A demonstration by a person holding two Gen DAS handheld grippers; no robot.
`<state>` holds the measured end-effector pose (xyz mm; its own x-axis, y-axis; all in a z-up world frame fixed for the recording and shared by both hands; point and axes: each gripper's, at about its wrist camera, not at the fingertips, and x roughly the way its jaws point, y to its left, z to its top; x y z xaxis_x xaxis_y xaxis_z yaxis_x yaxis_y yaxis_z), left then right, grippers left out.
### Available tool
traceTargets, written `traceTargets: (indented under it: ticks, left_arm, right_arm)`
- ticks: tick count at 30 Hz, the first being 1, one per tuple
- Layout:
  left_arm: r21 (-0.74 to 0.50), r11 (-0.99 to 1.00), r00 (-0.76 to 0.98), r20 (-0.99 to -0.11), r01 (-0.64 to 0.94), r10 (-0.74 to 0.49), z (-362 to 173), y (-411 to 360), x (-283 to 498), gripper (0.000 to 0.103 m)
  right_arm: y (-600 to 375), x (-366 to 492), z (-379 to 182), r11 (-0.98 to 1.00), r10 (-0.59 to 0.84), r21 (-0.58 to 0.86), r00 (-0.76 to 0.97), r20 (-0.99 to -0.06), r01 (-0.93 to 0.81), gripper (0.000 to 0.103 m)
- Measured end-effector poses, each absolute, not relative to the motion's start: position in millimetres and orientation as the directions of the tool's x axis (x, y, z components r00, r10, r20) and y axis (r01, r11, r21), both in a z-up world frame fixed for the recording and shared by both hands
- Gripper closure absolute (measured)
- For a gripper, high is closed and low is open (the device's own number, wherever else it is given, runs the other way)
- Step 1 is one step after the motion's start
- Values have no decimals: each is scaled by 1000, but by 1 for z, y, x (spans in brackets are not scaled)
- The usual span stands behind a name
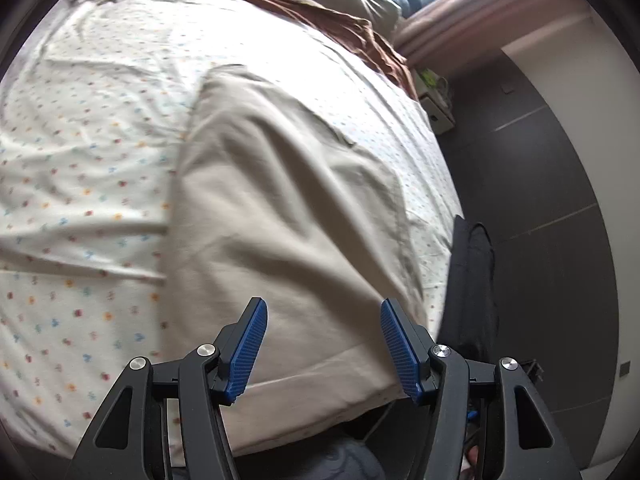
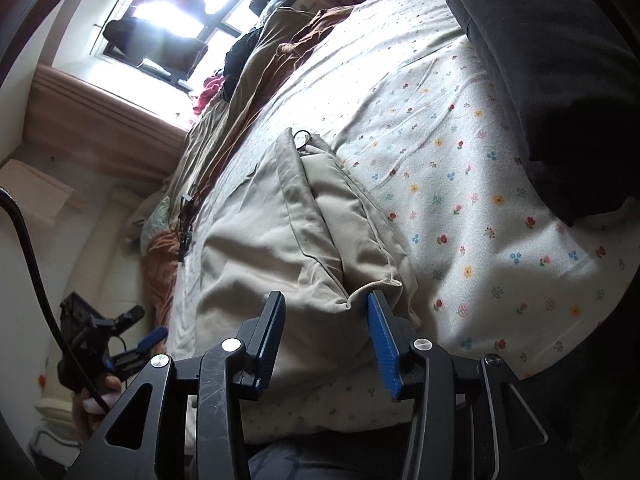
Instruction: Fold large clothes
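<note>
Right wrist view: both grippers are hovering released over beige trousers point(image 2: 304, 240) mid-fold on the floral bed point(image 2: 480, 208).
Right gripper point(image 2: 326, 320) is standing unclenched beside the folded edge, left gripper point(image 1: 322, 344) likewise; regrasping likely comes next.

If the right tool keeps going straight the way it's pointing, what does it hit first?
Most likely the folded beige garment on the bed: the right tool stands open with the garment's near corner right ahead between its fingers. How much gap remains is hard to judge.
</note>
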<state>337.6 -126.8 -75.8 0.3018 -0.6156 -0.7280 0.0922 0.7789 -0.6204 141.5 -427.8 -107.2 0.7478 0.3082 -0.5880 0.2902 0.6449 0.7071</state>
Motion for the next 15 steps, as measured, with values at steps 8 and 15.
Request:
traceTargets:
  ticks: [8,15]
  left_arm:
    - [-582,813,267,-783,2,-561,-124,-98,315,42]
    - [-589,808,208,-792,-10,-574,-149,-94,298,59]
  right_arm:
    - [-424,138,-112,657,311,707,760,-571,262,94]
    - [-416,125,-124,639,358,726,737,-573,254,95]
